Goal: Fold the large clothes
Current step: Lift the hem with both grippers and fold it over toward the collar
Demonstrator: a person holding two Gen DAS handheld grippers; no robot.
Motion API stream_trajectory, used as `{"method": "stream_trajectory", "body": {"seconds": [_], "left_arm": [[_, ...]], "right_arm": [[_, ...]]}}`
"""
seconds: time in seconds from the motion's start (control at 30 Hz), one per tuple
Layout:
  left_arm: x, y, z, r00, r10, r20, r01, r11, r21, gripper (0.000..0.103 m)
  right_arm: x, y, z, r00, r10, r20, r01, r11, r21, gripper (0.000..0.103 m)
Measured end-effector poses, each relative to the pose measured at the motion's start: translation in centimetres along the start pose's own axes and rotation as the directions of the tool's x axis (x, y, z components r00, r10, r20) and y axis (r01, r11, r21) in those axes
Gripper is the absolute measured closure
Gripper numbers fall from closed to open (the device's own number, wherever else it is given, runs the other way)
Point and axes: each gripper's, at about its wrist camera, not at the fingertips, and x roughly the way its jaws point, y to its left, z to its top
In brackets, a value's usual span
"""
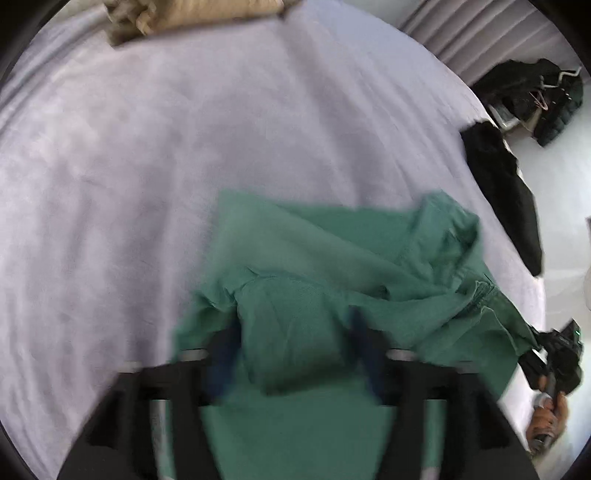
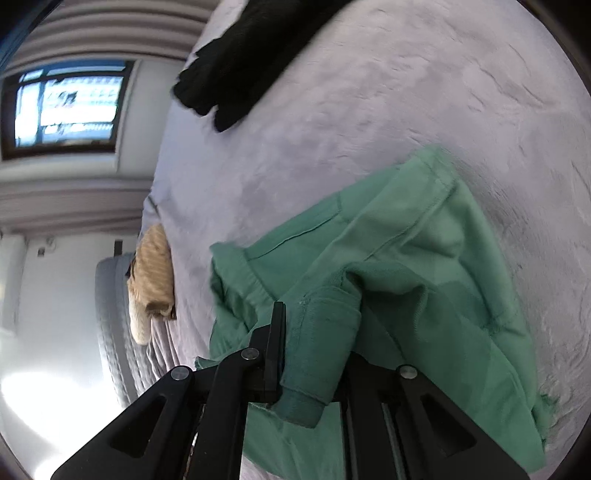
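Green sweatshirt (image 1: 325, 258) lies bunched on bed (image 1: 147, 166). Left claw (image 1: 293, 350) & right claw (image 2: 314, 354) each clamped on a thick fold. Risk: bunched layers slip from the grip, so fold goes crooked.

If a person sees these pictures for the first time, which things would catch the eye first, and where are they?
The green garment stands out first: it lies crumpled on the pale lilac bedsheet, and both the left gripper and the right gripper pinch folds of it. Next comes the black garment at the bed's edge, and a tan garment lies folded at the far side of the bed.
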Motion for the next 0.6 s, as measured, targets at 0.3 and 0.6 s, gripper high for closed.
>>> {"method": "stream_trajectory", "body": {"seconds": [0.3,0.6], "left_arm": [[-2.1,1.3,0.7,0.992,0.086,0.095,-0.09,0.995,0.043,0.021],[6.4,1.9,-4.1,0.965,0.263,-0.003,-0.26,0.954,0.148,0.02]], "right_arm": [[-2.9,2.1,0.5,0.995,-0.085,0.061,0.093,0.984,-0.152,0.074],[1.1,-3.7,-1.7,0.93,-0.363,0.051,0.364,0.897,-0.251,0.103]]}}
